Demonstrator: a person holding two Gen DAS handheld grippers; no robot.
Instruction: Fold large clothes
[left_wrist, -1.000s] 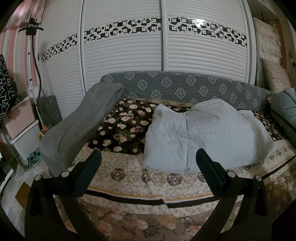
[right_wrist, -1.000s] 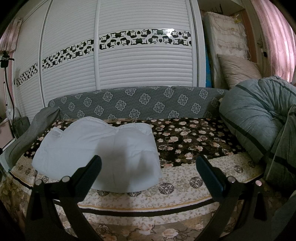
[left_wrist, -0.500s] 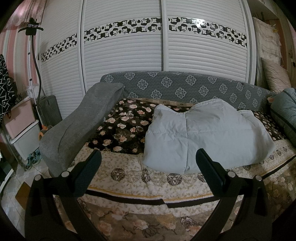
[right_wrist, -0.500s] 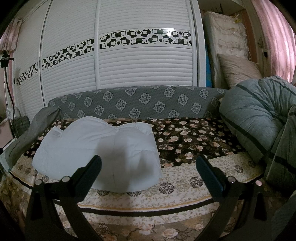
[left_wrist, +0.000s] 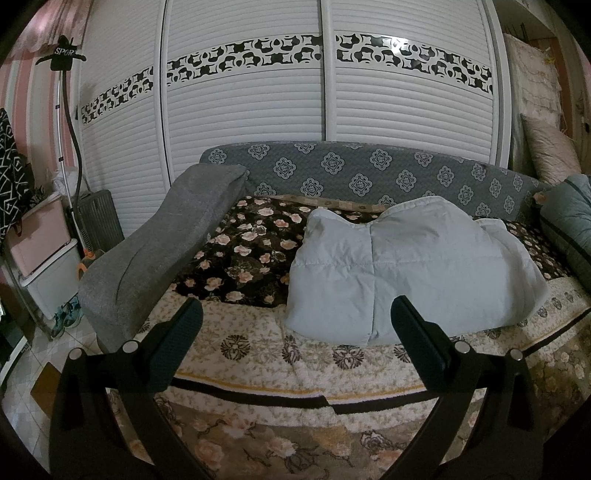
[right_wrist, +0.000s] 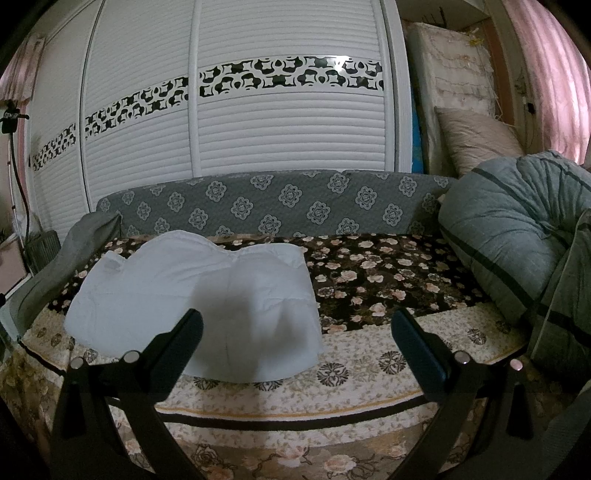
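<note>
A pale blue quilted padded garment (left_wrist: 406, 273) lies in a puffy heap on the floral-covered bed (left_wrist: 258, 354), its long axis running left to right. Both hand-held grippers hang wide and empty at the near edge; the left hand-held gripper (left_wrist: 295, 321) appears nearer, the right hand-held gripper (right_wrist: 295, 325) sits right of the garment.
</note>
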